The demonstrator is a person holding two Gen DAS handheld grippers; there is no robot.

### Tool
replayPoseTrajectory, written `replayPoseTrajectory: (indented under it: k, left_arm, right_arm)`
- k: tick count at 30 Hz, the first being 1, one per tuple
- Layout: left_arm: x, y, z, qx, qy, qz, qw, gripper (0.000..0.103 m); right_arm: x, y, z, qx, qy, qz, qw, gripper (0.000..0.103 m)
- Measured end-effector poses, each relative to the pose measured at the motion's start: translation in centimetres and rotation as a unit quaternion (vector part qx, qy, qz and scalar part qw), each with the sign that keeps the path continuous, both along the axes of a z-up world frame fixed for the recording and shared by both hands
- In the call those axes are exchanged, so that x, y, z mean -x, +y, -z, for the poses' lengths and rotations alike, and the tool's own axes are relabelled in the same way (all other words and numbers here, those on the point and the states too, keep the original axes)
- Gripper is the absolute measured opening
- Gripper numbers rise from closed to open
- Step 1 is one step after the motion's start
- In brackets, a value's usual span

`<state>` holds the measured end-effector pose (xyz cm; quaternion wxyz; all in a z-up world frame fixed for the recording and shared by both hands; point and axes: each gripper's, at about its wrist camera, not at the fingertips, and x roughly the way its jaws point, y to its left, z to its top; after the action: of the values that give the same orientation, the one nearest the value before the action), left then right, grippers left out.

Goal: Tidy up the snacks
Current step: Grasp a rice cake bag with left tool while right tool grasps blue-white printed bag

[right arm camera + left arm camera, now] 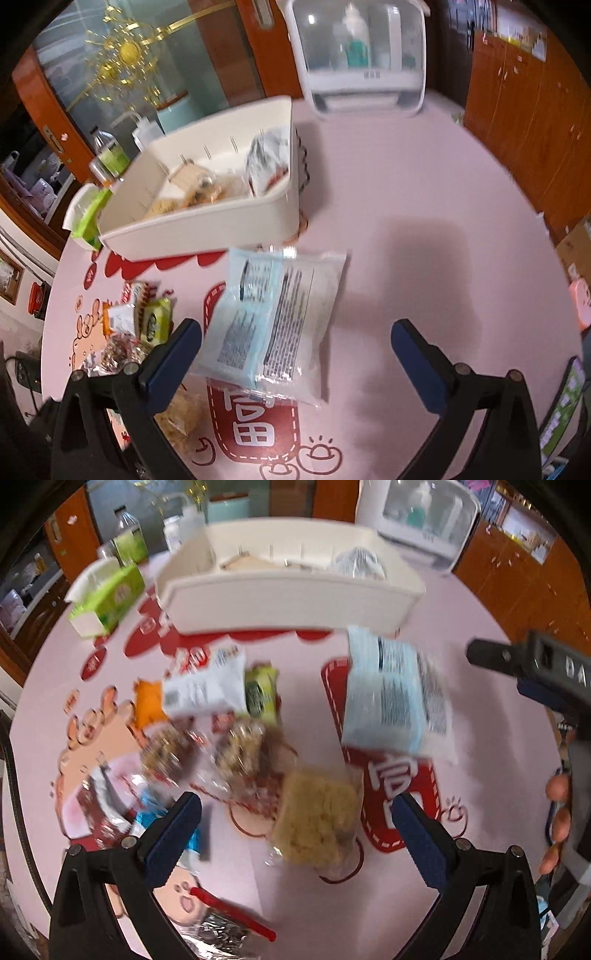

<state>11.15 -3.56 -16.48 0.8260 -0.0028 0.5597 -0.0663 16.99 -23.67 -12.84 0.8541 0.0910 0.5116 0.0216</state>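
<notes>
Both the left gripper (295, 819) and right gripper (295, 343) gape wide, holding nothing. The pale-blue snack packet (273, 321) lies flat (print up) just near of the white bin's (207, 229) front edge; bare pink tablecloth (424, 221) spreads right.

We see a pale-blue plastic snack packet (397, 698) (275, 319) lying flat, printed back up, on the pink table at about two o'clock from the pile. A clear bag of yellow crispy noodle snack (319, 818) lies at the centre's six o'clock. Two clear bags of brown nutty snacks (207, 753) sit at its ten o'clock, a white printed packet (207, 683) and a green packet (260, 694) beyond. At twelve o'clock stands a cream rectangular plastic bin (280, 598) (207, 225), holding several snacks.
</notes>
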Motion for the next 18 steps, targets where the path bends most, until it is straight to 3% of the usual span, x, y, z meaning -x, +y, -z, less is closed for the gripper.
replayPoseTrajectory:
  k: [8,18]
  left_arm:
    - [-0.4,-0.5,3.7,-0.007,0.028,-0.005,0.9996,0.102]
    - [-1.2,-0.9,6.2,-0.027,0.038,-0.009,0.9989,0.102]
  right_arm:
    - [-1.1,1.9,5.1,-0.007,0.062,0.009,0.998,0.103]
    - [-2.6,4.5,8.3,0.032,0.094,0.0,0.995,0.103]
